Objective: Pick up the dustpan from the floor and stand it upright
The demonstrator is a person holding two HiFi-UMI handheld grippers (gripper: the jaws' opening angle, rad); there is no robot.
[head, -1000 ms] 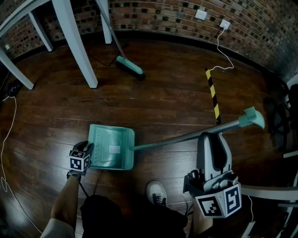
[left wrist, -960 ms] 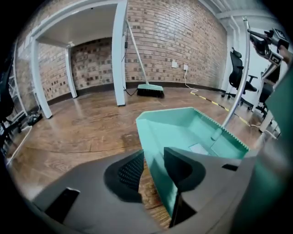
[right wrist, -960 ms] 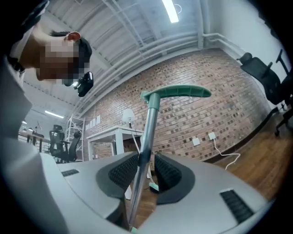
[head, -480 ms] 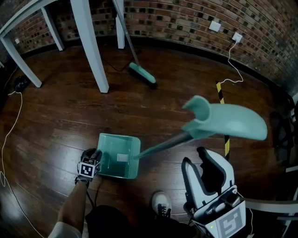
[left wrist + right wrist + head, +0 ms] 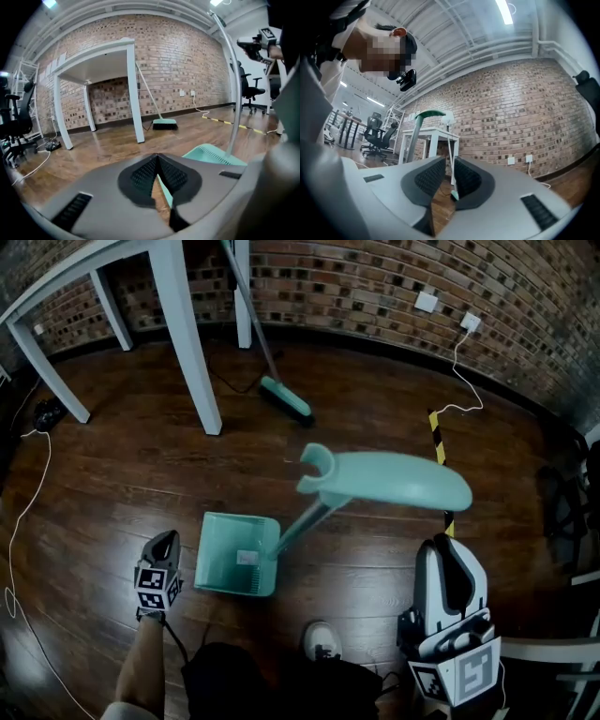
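The teal dustpan rests on the wooden floor with its long handle raised toward the head camera; neither gripper touches it. My left gripper hangs just left of the pan, clear of its edge. It has just closed and is shut with nothing in it. In the left gripper view the pads meet, and the pan and its shaft stand to the right. My right gripper is at the lower right, below the handle's grip. Its jaws have been closing, a narrow gap is left and nothing is between them. The handle shows left of its jaws.
A teal broom leans by the white table, whose leg stands behind the pan. A yellow-black strip lies on the floor at right. A white cable runs along the left. A shoe is near the pan.
The handle has swung up from nearly flat to upright. My left gripper has left the pan's edge, risen and shut. My right gripper has dropped back below the handle's grip.
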